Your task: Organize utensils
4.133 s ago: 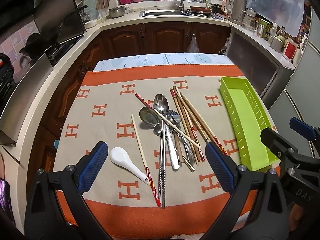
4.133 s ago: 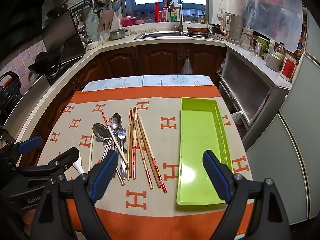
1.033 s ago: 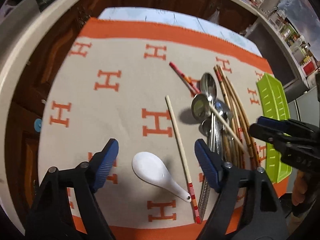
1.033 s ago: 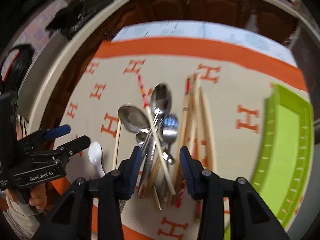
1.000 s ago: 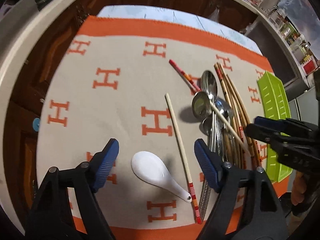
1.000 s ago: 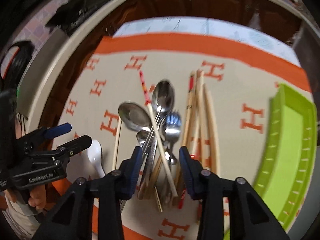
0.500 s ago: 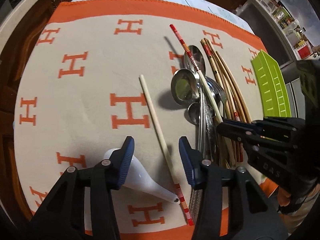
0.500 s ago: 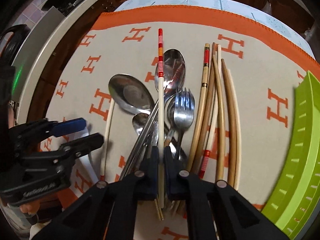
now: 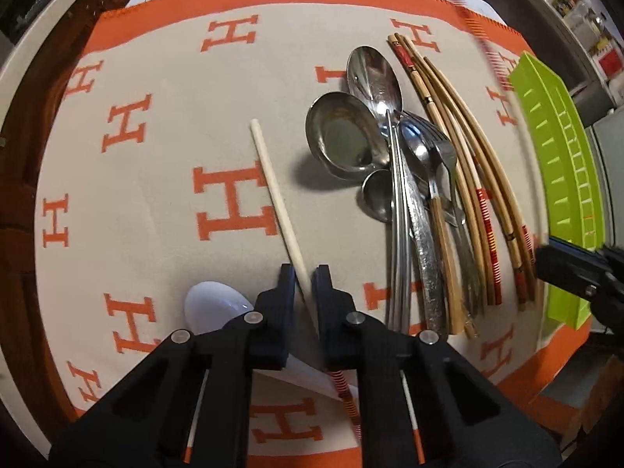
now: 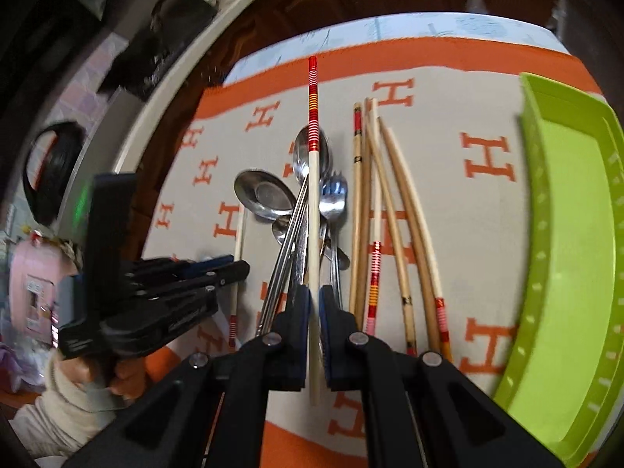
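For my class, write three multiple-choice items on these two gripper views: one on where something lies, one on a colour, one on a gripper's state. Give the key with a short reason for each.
1. Where does the green tray lie relative to the pile of chopsticks and spoons?
A. To its right
B. To its left
C. Underneath it

2. What colour is the spoon beside the left gripper?
A. Blue
B. White
C. Black

3. What is the right gripper doing?
A. Open above the tray
B. Shut on a fork
C. Shut on a pale chopstick with a red-striped end

Key: 1 A, the tray stands at the right edge of the cloth in both views. 2 B, its bowl shows white just left of the fingers. 3 C, the chopstick runs between the closed fingers and rises forward over the spoons.
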Available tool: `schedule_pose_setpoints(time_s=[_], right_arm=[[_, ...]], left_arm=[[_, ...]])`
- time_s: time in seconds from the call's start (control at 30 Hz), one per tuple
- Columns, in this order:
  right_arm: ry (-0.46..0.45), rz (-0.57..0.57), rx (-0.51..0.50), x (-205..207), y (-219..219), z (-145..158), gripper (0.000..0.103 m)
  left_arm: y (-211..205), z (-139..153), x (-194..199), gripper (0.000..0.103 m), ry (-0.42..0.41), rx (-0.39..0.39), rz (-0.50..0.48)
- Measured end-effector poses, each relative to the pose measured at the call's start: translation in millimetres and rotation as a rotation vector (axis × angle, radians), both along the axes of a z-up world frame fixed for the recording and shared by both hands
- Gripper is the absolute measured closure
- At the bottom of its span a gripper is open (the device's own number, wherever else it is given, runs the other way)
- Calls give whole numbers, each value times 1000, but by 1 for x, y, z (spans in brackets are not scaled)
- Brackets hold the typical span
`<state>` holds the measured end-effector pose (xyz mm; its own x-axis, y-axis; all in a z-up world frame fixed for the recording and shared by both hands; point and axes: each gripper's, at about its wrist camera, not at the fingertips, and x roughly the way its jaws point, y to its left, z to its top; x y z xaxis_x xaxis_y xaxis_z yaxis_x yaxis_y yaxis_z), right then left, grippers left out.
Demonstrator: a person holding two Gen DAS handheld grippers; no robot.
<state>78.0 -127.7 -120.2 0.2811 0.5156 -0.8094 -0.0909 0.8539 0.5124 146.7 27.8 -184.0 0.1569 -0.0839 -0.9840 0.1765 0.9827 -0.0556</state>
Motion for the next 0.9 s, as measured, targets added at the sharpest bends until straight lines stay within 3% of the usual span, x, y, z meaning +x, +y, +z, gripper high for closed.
schedule_pose_setpoints(time_s=[0.23, 0.47, 0.63, 0.73, 0.9], right_arm=[[-48, -134, 38, -25, -43, 16, 98], [-67, -285, -88, -48, -91, 13, 98], [-28, -358, -223, -54, -109, -5, 98], [-16, -367, -363, -56, -108, -18, 98], [25, -353, -373, -62, -110, -38, 97]], left_arm=[[19, 9, -5, 100, 0, -69, 98], [15, 41, -15, 100, -56, -114, 105], [4, 83, -22, 100, -108, -170, 60], [-19, 107, -25, 100, -142, -196, 9], [-76, 129, -22, 100, -143, -254, -74]])
